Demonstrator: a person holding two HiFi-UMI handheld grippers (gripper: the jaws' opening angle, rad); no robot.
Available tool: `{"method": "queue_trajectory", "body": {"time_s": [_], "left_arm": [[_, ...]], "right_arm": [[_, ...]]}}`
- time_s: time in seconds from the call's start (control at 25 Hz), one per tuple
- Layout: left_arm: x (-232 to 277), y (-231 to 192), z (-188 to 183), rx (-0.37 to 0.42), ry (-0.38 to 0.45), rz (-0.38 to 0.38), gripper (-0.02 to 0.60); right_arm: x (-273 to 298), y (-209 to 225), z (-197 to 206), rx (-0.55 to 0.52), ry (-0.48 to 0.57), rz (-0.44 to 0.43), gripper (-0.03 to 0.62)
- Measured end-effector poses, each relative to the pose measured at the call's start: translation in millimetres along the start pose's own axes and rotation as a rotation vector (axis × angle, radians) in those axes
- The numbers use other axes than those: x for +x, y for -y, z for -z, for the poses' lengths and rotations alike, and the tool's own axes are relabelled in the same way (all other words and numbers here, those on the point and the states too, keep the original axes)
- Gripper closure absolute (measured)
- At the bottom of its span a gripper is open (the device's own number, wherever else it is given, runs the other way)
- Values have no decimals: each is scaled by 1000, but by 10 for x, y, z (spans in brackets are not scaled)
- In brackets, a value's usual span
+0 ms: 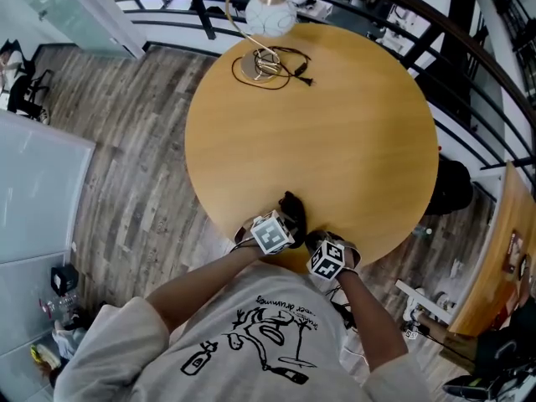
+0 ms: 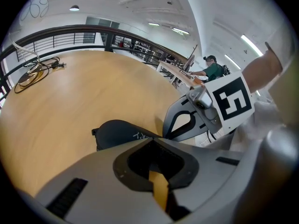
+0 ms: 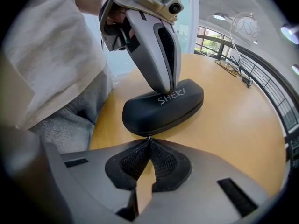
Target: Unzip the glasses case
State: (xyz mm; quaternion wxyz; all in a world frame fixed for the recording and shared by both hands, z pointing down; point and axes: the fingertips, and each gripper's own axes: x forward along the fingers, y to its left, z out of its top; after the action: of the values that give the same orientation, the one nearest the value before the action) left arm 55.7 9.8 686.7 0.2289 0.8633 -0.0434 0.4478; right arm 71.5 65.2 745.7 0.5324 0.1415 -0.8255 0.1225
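Lying at the edge of the round table [image 3: 233, 125], the black glasses case [image 3: 163, 106] looks fully zipped, with all the unzipping ahead. The left gripper [image 3: 167, 88], jaws together, presses its lid; the right gripper [image 3: 149, 138], jaws closed, seems to pinch the zip pull [image 3: 149, 136] at its end. White lettering reads "SHERY".
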Motion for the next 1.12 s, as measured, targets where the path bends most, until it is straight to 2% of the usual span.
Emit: {"method": "queue_trajectory", "body": {"time_s": [0.32,0.96,1.12], "left_arm": [[30,-2,90,-46,-17,8,575],[15,11,66,-43,-28,24,575],[1,-18,15,-27,-12,8,575]], "right_arm": [[-7,130,-8,-36,-18,21,571],[18,425,-86,-145,-55,38,571],[41,503,-113,-184,-69,39,571]]}}
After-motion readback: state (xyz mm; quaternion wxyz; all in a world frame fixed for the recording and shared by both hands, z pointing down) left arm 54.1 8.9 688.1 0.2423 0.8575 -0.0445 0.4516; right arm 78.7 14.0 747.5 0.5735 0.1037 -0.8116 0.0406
